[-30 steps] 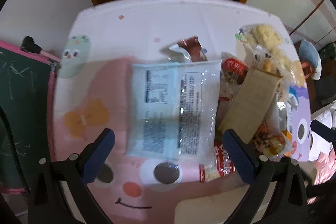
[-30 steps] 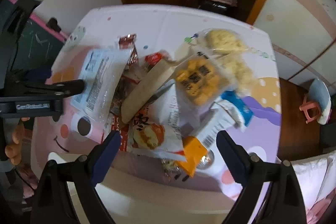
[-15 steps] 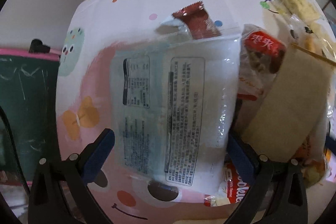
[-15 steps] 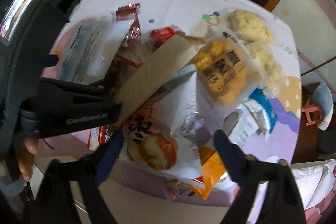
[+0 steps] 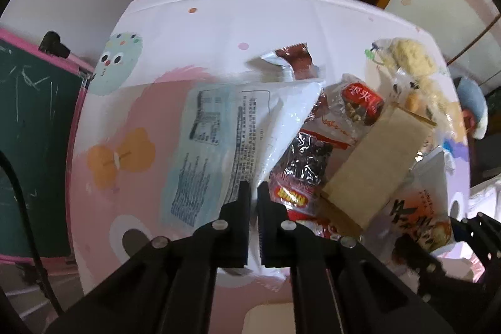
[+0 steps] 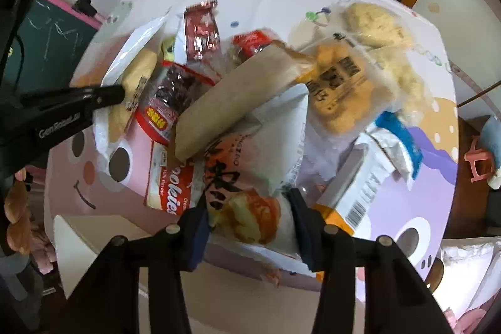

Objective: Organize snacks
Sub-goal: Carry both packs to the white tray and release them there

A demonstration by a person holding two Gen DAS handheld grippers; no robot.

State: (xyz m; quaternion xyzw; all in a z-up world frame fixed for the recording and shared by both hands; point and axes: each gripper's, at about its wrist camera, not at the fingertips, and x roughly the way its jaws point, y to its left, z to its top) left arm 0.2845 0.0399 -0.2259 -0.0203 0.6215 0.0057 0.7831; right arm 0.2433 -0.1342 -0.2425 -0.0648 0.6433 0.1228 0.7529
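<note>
Two tongs over a snack pile on the worktop, which has a cartoon cloth.

Left wrist view: left tongs clamped tight on the near edge of the white pack, print side up. Jaws have just closed, pack edge pinched between them. Landmark is the brown bag: white pack lies left of it, the dark clear pack sits between the two, touching both. Red-label pack just beyond the brown bag's left side. Maroon wrapper further beyond, at the white pack's far corner. Yellow puffs bag beyond-right of the brown bag. Orange-print pouch near-right of it, partly under it. Right tongs' black frame shows at the right edge, blurred.

Right wrist view: right tongs straddle the orange-print pouch; jaws have just been closing, pouch between the pads, both pads against its sides, so gripping it. Brown bag lies across the pouch's far end. Cookies box left of the pouch, under the brown bag's near corner. Orange nuggets pack right of the brown bag. Barcode pack and blue-white pack near-right of it. Left tongs left of the brown bag, holding the white pack tilted up.
</note>
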